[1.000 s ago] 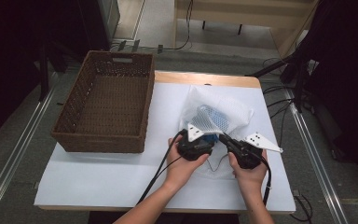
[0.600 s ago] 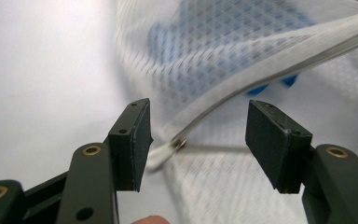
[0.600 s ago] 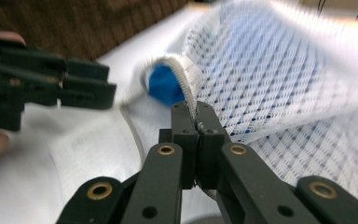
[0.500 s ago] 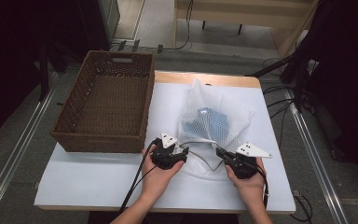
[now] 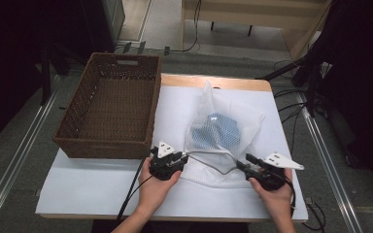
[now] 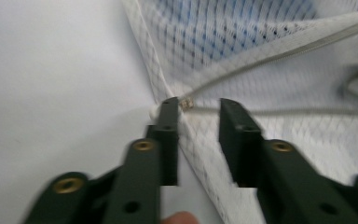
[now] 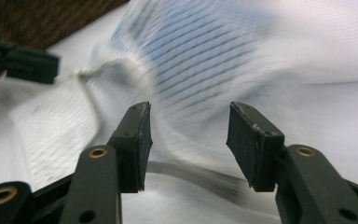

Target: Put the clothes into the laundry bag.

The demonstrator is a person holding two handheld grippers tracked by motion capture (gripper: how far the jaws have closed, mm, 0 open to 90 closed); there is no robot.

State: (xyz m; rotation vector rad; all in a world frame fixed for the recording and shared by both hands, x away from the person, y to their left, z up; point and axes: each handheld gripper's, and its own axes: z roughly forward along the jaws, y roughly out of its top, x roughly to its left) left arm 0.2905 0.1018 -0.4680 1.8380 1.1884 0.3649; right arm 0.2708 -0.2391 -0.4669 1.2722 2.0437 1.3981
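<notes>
Mesh bag (image 5: 223, 133) with one blue cloth (image 5: 217, 132), one basket (image 5: 111, 111), left gripper (image 5: 180, 158) and right gripper (image 5: 243, 162) both released.

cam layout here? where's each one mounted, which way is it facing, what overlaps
High view: above the person's side, facing forward and down; table, basket, mesh bag, both hands with left gripper and right gripper.
Left gripper view: rides that gripper, open jaws at the bag's zipper.
Right gripper view: looks along its open jaws at the bag.
Shared: all three see the bag.
</notes>
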